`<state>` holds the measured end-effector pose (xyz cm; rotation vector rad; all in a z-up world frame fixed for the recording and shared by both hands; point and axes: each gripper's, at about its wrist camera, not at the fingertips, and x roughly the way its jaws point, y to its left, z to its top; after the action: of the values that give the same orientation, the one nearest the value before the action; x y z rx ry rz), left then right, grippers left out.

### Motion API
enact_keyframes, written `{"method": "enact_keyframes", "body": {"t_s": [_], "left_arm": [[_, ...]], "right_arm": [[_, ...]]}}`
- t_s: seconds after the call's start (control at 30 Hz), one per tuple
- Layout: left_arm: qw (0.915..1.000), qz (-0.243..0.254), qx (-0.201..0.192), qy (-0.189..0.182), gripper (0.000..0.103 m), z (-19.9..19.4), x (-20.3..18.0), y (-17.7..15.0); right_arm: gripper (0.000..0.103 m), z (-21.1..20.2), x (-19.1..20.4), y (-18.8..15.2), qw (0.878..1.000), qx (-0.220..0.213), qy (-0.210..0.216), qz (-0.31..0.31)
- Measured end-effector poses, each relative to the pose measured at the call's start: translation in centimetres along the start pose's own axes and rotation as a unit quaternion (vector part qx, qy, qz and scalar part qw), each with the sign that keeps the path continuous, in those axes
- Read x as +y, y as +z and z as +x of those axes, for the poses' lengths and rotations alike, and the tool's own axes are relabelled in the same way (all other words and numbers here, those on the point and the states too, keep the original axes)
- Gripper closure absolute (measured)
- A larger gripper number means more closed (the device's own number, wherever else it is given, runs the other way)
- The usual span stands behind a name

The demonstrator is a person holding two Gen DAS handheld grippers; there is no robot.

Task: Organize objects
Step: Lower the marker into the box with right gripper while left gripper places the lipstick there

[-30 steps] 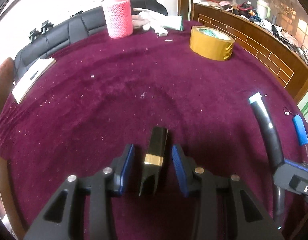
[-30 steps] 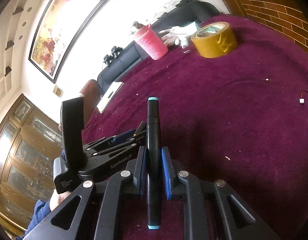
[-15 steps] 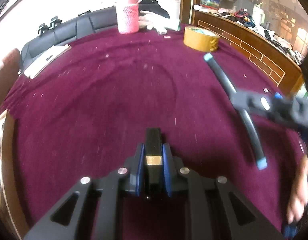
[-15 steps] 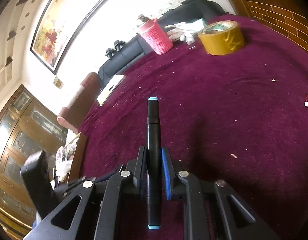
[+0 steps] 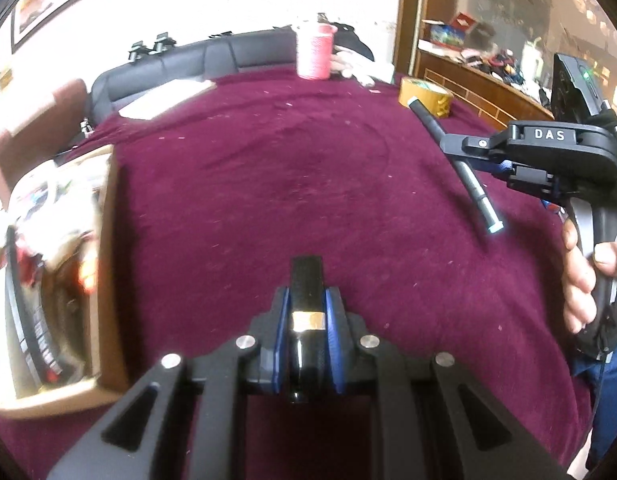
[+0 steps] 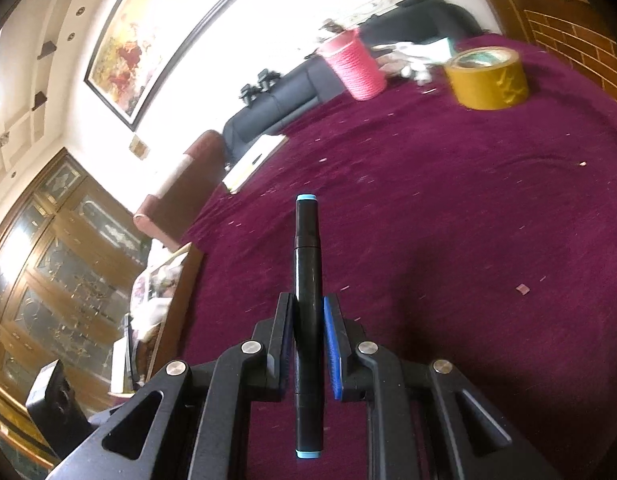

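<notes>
My left gripper (image 5: 307,322) is shut on a small black tube with a gold band (image 5: 307,312), held above the maroon tablecloth (image 5: 268,184). To its left stands a cardboard box (image 5: 104,264) stuffed with odds and ends. My right gripper (image 6: 308,336) is shut on a black marker with light-blue ends (image 6: 307,264), pointing away from me. The left wrist view shows that right gripper (image 5: 464,152) at the right, held by a hand (image 5: 580,272), with the marker (image 5: 452,148) slanting across it. The same box (image 6: 176,300) lies at the left in the right wrist view.
A pink knitted flask (image 5: 314,50) and a yellow tape roll (image 5: 426,96) stand at the far side of the table, with white cloth behind them. A white booklet (image 5: 168,98) lies far left. A dark sofa and a wooden cabinet edge the room.
The left gripper closed on the black tube, lifted it and carried it left toward the cardboard box. The right gripper drifted slightly, still gripping the marker.
</notes>
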<state>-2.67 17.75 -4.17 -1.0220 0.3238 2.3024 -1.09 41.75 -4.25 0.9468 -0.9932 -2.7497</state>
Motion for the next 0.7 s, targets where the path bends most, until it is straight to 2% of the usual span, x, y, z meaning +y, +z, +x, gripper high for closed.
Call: {"method": "enact_keyframes", "body": {"t_s": [0.27, 0.4, 0.7], "left_arm": [[0.9988, -0.005, -0.041, 0.024, 0.086, -2.8, 1.8, -1.0], [0.9982, -0.017, -0.051, 0.024, 0.086, -3.4, 3.0, -1.1], [0.9959, -0.037, -0.078, 0.027, 0.086, -5.5, 4.8, -1.4]], "right_arm": [[0.086, -0.4, 5.9, -3.1, 0.999, 0.016, 0.030, -0.039], [0.086, 0.0, 8.7, -4.4, 0.997, 0.027, 0.039, -0.062], [0.086, 1.4, 12.2, -5.9, 0.994, 0.050, 0.050, -0.088]]}}
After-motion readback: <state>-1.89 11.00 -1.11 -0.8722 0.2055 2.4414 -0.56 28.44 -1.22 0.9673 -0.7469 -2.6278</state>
